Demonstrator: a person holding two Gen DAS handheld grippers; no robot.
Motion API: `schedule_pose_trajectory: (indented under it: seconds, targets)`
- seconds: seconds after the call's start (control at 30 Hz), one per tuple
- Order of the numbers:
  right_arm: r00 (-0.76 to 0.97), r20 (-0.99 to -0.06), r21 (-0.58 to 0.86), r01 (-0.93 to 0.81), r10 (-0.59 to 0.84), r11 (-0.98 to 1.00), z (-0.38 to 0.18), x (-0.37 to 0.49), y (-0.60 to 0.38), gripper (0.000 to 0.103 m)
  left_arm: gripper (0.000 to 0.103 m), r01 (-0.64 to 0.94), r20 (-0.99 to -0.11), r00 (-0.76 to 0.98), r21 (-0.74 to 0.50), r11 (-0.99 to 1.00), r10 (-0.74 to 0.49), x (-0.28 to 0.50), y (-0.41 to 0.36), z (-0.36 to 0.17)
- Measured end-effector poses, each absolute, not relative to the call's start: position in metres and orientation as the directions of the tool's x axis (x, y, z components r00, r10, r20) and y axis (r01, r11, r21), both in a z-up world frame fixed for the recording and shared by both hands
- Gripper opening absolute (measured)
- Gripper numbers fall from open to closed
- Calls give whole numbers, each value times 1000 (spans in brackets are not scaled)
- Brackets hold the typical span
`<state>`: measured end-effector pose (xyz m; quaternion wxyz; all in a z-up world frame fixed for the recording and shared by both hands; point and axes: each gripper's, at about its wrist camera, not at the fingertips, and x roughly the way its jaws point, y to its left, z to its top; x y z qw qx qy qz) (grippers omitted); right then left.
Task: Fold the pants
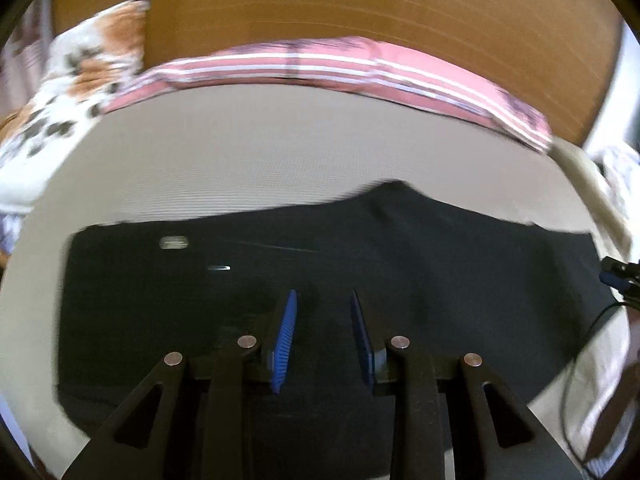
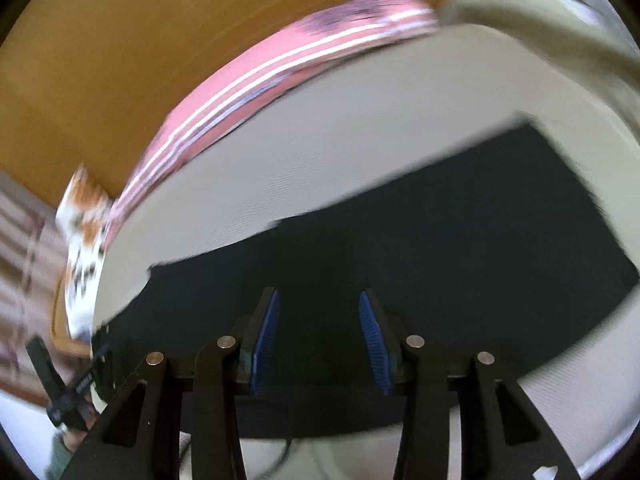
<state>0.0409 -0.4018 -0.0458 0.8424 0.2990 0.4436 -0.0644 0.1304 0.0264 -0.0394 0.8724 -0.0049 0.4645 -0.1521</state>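
Beige bed [image 1: 280, 152], dark pants [image 1: 400, 248] spread flat. Left gripper [image 1: 324, 336] and right gripper [image 2: 318, 338] hover, jaws spread, empty. Pinching one layer only could drag the fold crooked.

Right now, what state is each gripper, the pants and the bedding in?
Left gripper: open, above the pants, holding nothing.
Right gripper: open, above the pants, holding nothing.
Black pants: lying flat on the bed.
Striped pink pillow: against the headboard.
Floral pillow: beside it.

No legible text, only a blurred pants [image 1: 320, 264] label [image 1: 173, 243].
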Motion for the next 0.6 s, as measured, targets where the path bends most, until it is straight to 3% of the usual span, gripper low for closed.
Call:
schedule_pose_trajectory:
  seconds: [0.2,0.47,0.6]
  targets:
    - [593,-803,468,573,53,672,-63,-40,-485,40,32,433,-831,439,-138,891,-342,115,-50,-47]
    - [639,-766,568,623,68,537,-97,-75,-530,39,33,521,-869,364,-109,847,-336,101,-100,-62]
    - [680,-731,603,606,54,519,-108,-71,-555,28,33,516,-884,352,-89,852,-306,100,-111,-71]
